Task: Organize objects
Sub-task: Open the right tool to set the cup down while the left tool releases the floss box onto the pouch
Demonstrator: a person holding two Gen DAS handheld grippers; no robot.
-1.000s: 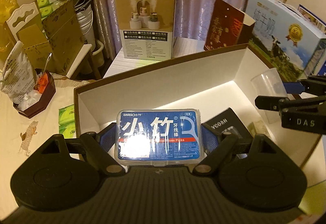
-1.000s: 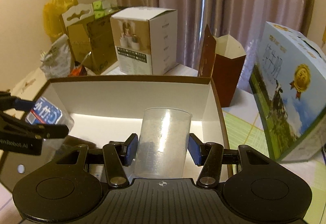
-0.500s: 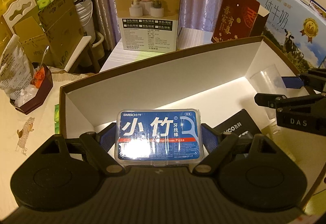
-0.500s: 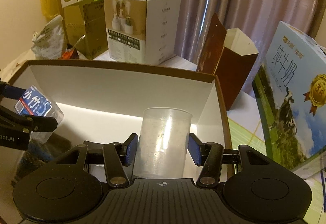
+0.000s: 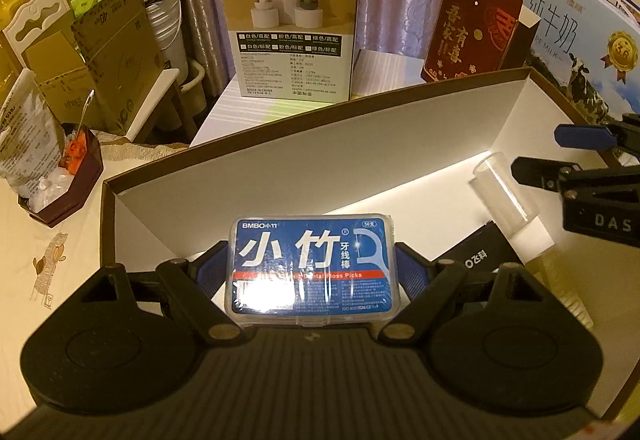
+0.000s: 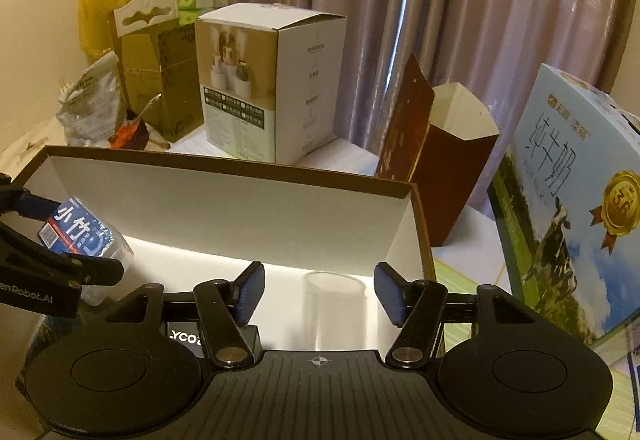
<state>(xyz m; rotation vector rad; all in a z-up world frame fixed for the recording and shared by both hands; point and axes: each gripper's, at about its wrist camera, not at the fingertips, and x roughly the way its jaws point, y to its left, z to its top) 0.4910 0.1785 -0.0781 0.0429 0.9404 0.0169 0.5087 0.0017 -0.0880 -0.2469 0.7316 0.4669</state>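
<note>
A blue box of floss picks (image 5: 312, 272) sits between the blue pads of my left gripper (image 5: 312, 280), which is shut on it above the left part of an open brown box with white inner walls (image 5: 360, 143). The same floss box (image 6: 84, 236) shows at the left of the right wrist view. A clear plastic cup (image 6: 335, 308) stands upright inside the box's right end (image 6: 404, 224). My right gripper (image 6: 320, 294) is open around it, both pads apart from its sides. In the left wrist view the cup (image 5: 500, 195) stands just beside my right gripper (image 5: 540, 151).
A black packet (image 5: 476, 260) lies on the box floor between the two grippers. Behind the box stand a humidifier carton (image 5: 292, 23), a dark red paper bag (image 6: 440, 159) and a blue milk carton (image 6: 568, 199). A small dark tray of snacks (image 5: 64, 179) sits at the left.
My right gripper has opened and let go of the cup, which now stands lower in the box. The left gripper has moved further over the box, still holding the floss picks.
</note>
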